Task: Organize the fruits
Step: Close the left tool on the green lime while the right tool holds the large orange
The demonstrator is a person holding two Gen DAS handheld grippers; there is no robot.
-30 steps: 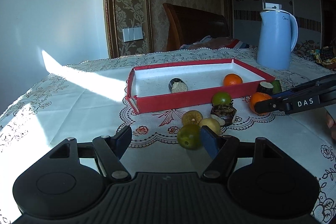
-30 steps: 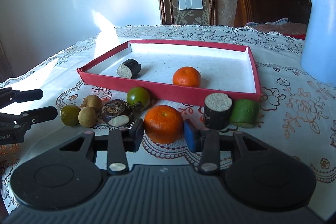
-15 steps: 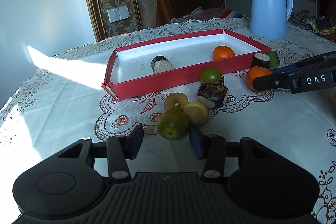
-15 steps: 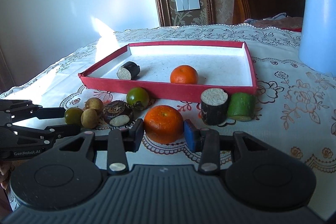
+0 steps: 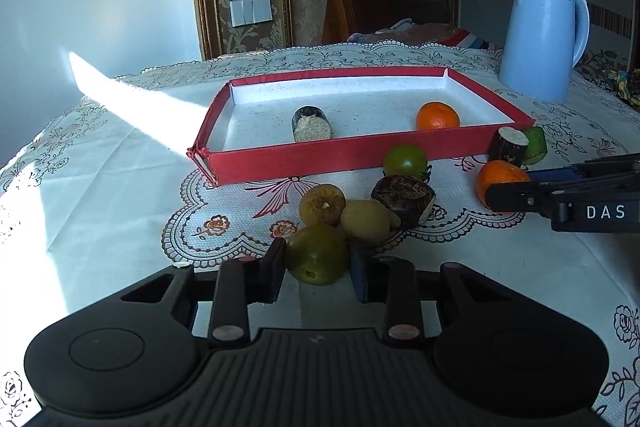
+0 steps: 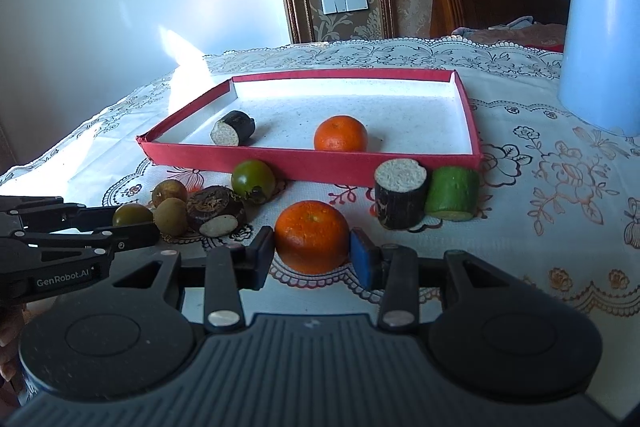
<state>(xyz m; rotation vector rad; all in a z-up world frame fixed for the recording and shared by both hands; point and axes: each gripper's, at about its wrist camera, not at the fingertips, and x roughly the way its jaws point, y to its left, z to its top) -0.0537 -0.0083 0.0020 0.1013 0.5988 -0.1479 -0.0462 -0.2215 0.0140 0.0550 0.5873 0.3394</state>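
Two things are already sitting in the red tray point(image 5: 352, 151). The left gripper point(image 5: 317, 263) is closing around a green fruit point(image 5: 316, 254). The right gripper point(image 6: 312, 249) is squeezing an orange point(image 6: 311, 235) on the table. Seven more are waiting outside.

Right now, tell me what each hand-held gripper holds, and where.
Right hand-held gripper: orange, by its sides. Left hand-held gripper: closing around the green fruit, at its sides.
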